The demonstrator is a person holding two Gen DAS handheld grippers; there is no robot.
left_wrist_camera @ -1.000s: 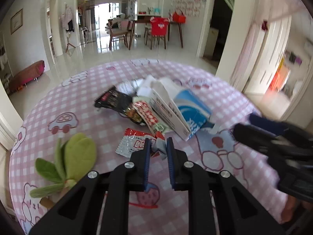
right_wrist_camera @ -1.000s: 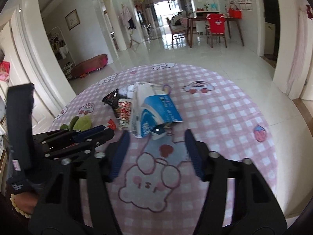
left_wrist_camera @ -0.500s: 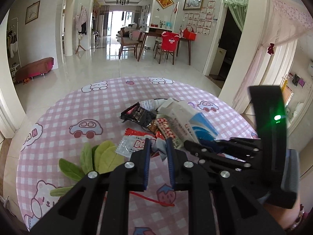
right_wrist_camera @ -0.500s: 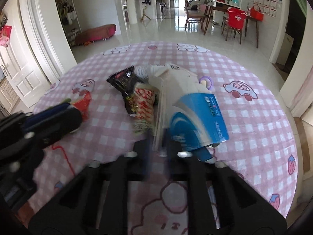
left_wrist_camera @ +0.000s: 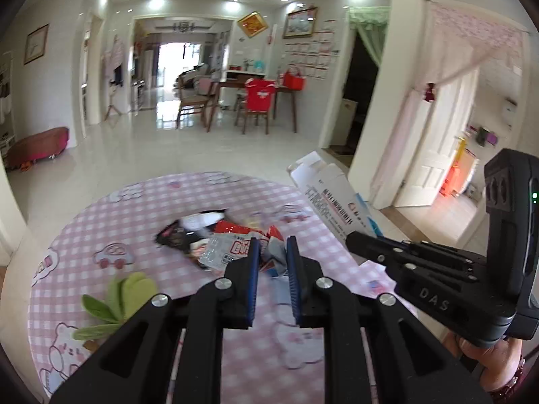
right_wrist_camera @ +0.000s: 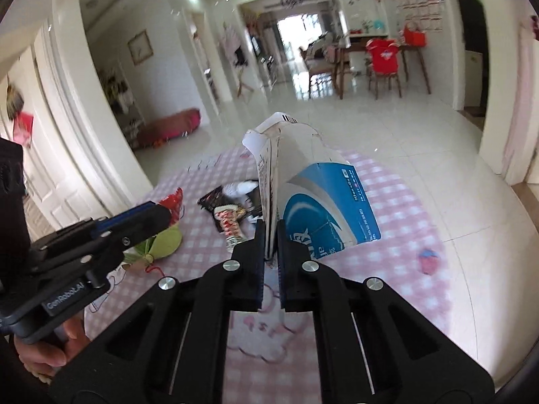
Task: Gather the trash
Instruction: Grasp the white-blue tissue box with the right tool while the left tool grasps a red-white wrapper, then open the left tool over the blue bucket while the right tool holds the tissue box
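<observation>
My left gripper (left_wrist_camera: pixel 272 247) is shut on a red and white snack wrapper (left_wrist_camera: pixel 232 247) and holds it above the round table. My right gripper (right_wrist_camera: pixel 269 232) is shut on the edge of a flattened blue and white carton (right_wrist_camera: pixel 316 202), lifted off the table; the carton shows in the left wrist view (left_wrist_camera: pixel 333 198) too. A black wrapper (right_wrist_camera: pixel 214 198) and a red and white patterned wrapper (right_wrist_camera: pixel 227 220) lie on the pink checked tablecloth (right_wrist_camera: pixel 397 202). The left gripper appears at the left of the right wrist view (right_wrist_camera: pixel 158 212).
A green leaf-shaped toy (left_wrist_camera: pixel 124 291) lies on the table's left side, seen in the right wrist view (right_wrist_camera: pixel 161 240) as well. Beyond the table is tiled floor, with a dining table and chairs (left_wrist_camera: pixel 256 97) far back.
Both grippers have risen from the table. The right gripper closed on the carton and lifted it; the left carried its wrapper up.
</observation>
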